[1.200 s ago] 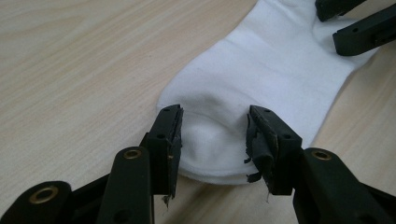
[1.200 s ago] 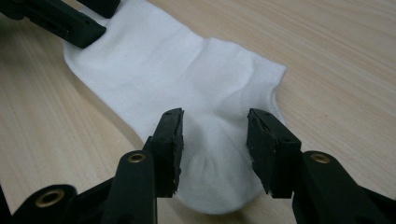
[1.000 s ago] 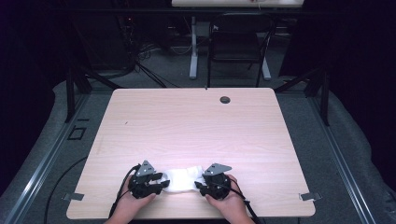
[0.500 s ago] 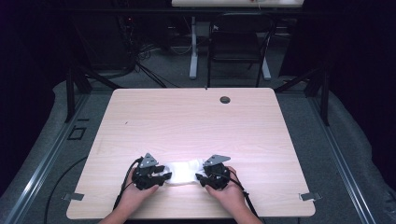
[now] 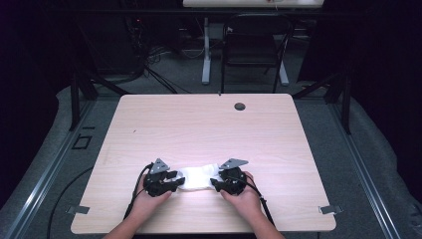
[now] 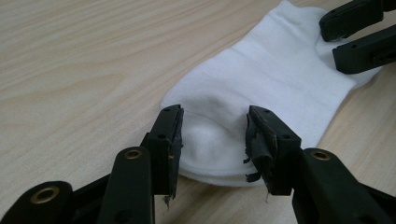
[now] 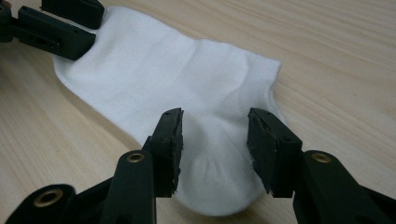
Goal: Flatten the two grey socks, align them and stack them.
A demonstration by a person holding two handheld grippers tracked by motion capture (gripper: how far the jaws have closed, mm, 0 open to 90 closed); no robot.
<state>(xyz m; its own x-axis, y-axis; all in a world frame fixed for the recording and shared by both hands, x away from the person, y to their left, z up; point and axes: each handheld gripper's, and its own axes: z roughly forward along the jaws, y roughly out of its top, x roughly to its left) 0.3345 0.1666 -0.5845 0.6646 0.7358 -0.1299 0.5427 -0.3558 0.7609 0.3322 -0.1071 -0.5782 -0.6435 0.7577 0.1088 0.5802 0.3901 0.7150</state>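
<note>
A white ankle sock (image 5: 198, 177) lies flat on the wooden table (image 5: 209, 124) near its front edge. My left gripper (image 5: 175, 182) is at the sock's left end and my right gripper (image 5: 217, 182) at its right end. In the left gripper view the left gripper (image 6: 214, 140) stands open, its jaws straddling the rounded end of the sock (image 6: 275, 79). In the right gripper view the right gripper (image 7: 215, 140) is open too, its jaws either side of the other end of the sock (image 7: 177, 70). Each view shows the other gripper's jaws at the far end.
A small dark round grommet (image 5: 240, 106) sits near the table's far edge. A chair (image 5: 254, 45) and a table leg (image 5: 205, 50) stand on the floor beyond the table. Metal clips (image 5: 329, 209) mark the front corners.
Both hands, their grippers and the sock have shifted a little away from the table's front edge over the last second.
</note>
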